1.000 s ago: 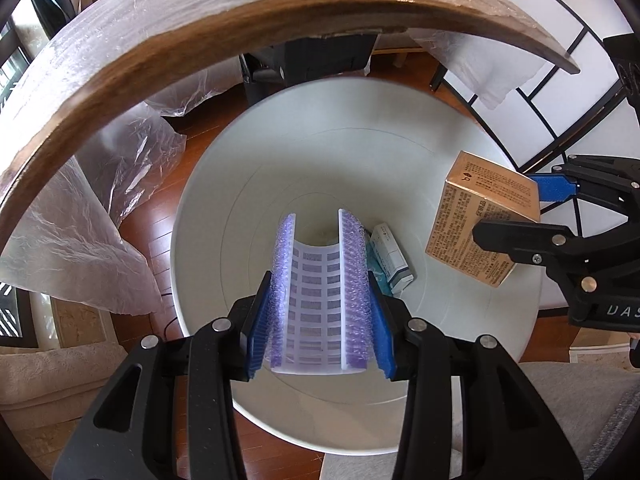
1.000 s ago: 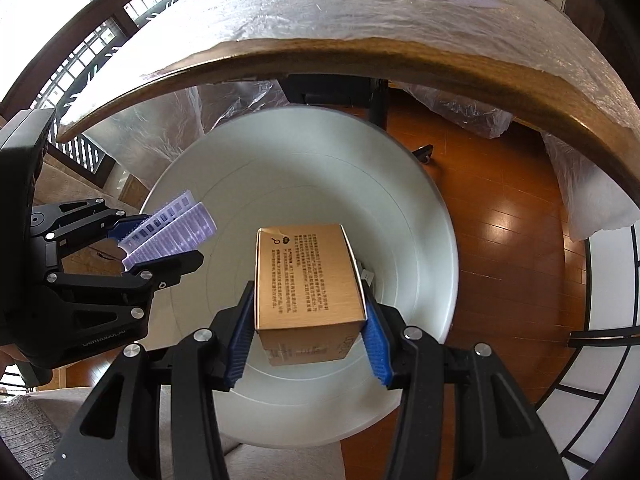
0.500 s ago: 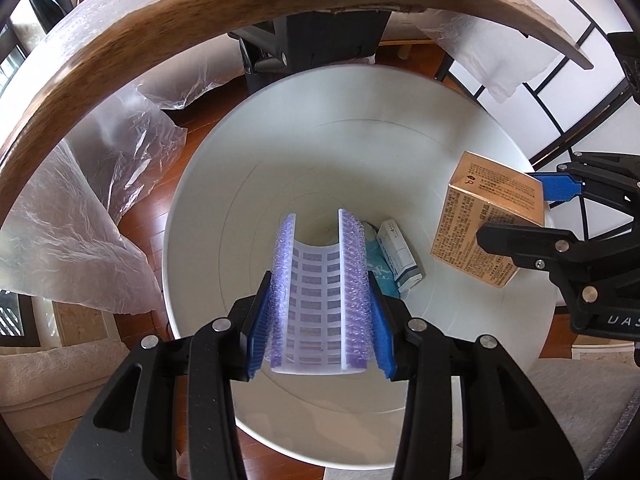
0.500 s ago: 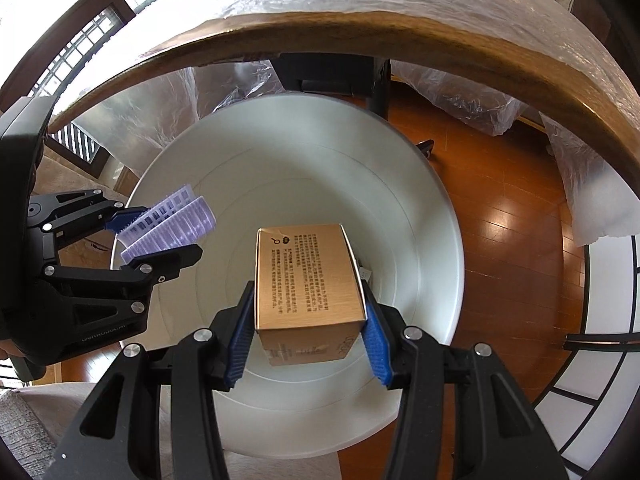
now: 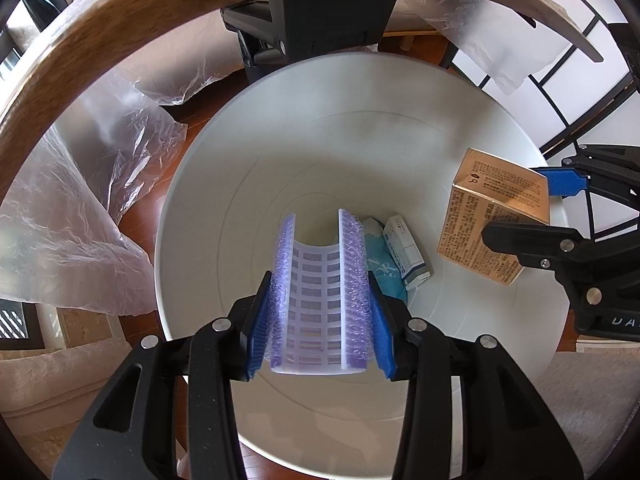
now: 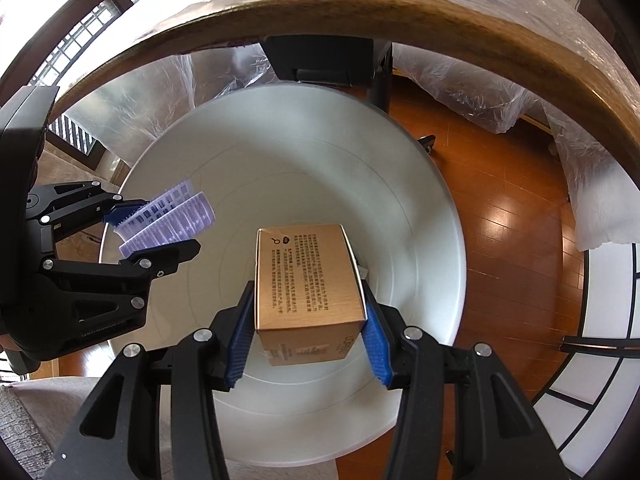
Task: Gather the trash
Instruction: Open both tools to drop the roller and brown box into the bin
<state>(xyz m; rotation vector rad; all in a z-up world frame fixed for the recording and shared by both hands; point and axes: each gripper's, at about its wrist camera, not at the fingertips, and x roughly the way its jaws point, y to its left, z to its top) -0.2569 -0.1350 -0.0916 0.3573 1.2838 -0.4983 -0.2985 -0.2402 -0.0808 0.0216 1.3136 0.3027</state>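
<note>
My left gripper [image 5: 320,304] is shut on a purple and white blister pack [image 5: 318,300], bent into a U, held over the open white trash bin [image 5: 240,152]. My right gripper [image 6: 306,316] is shut on a brown cardboard box [image 6: 308,276], also over the bin [image 6: 304,148]. Each gripper shows in the other's view: the right one with the box [image 5: 494,216] at the right, the left one with the pack [image 6: 168,220] at the left. A small white carton [image 5: 406,252] and a teal wrapper [image 5: 380,264] lie at the bin's bottom.
The curved wooden table edge [image 5: 120,20] [image 6: 360,8], covered in clear plastic, arches above the bin. Plastic sheeting [image 5: 80,208] hangs at the left. A black table base [image 5: 316,12] stands behind the bin. Wooden floor [image 6: 512,216] lies to the right, a grey rug [image 5: 580,400] near me.
Both grippers have come lower and further over the bin, which now fills more of each view. The table edge has slid upward. Both still hold their items.
</note>
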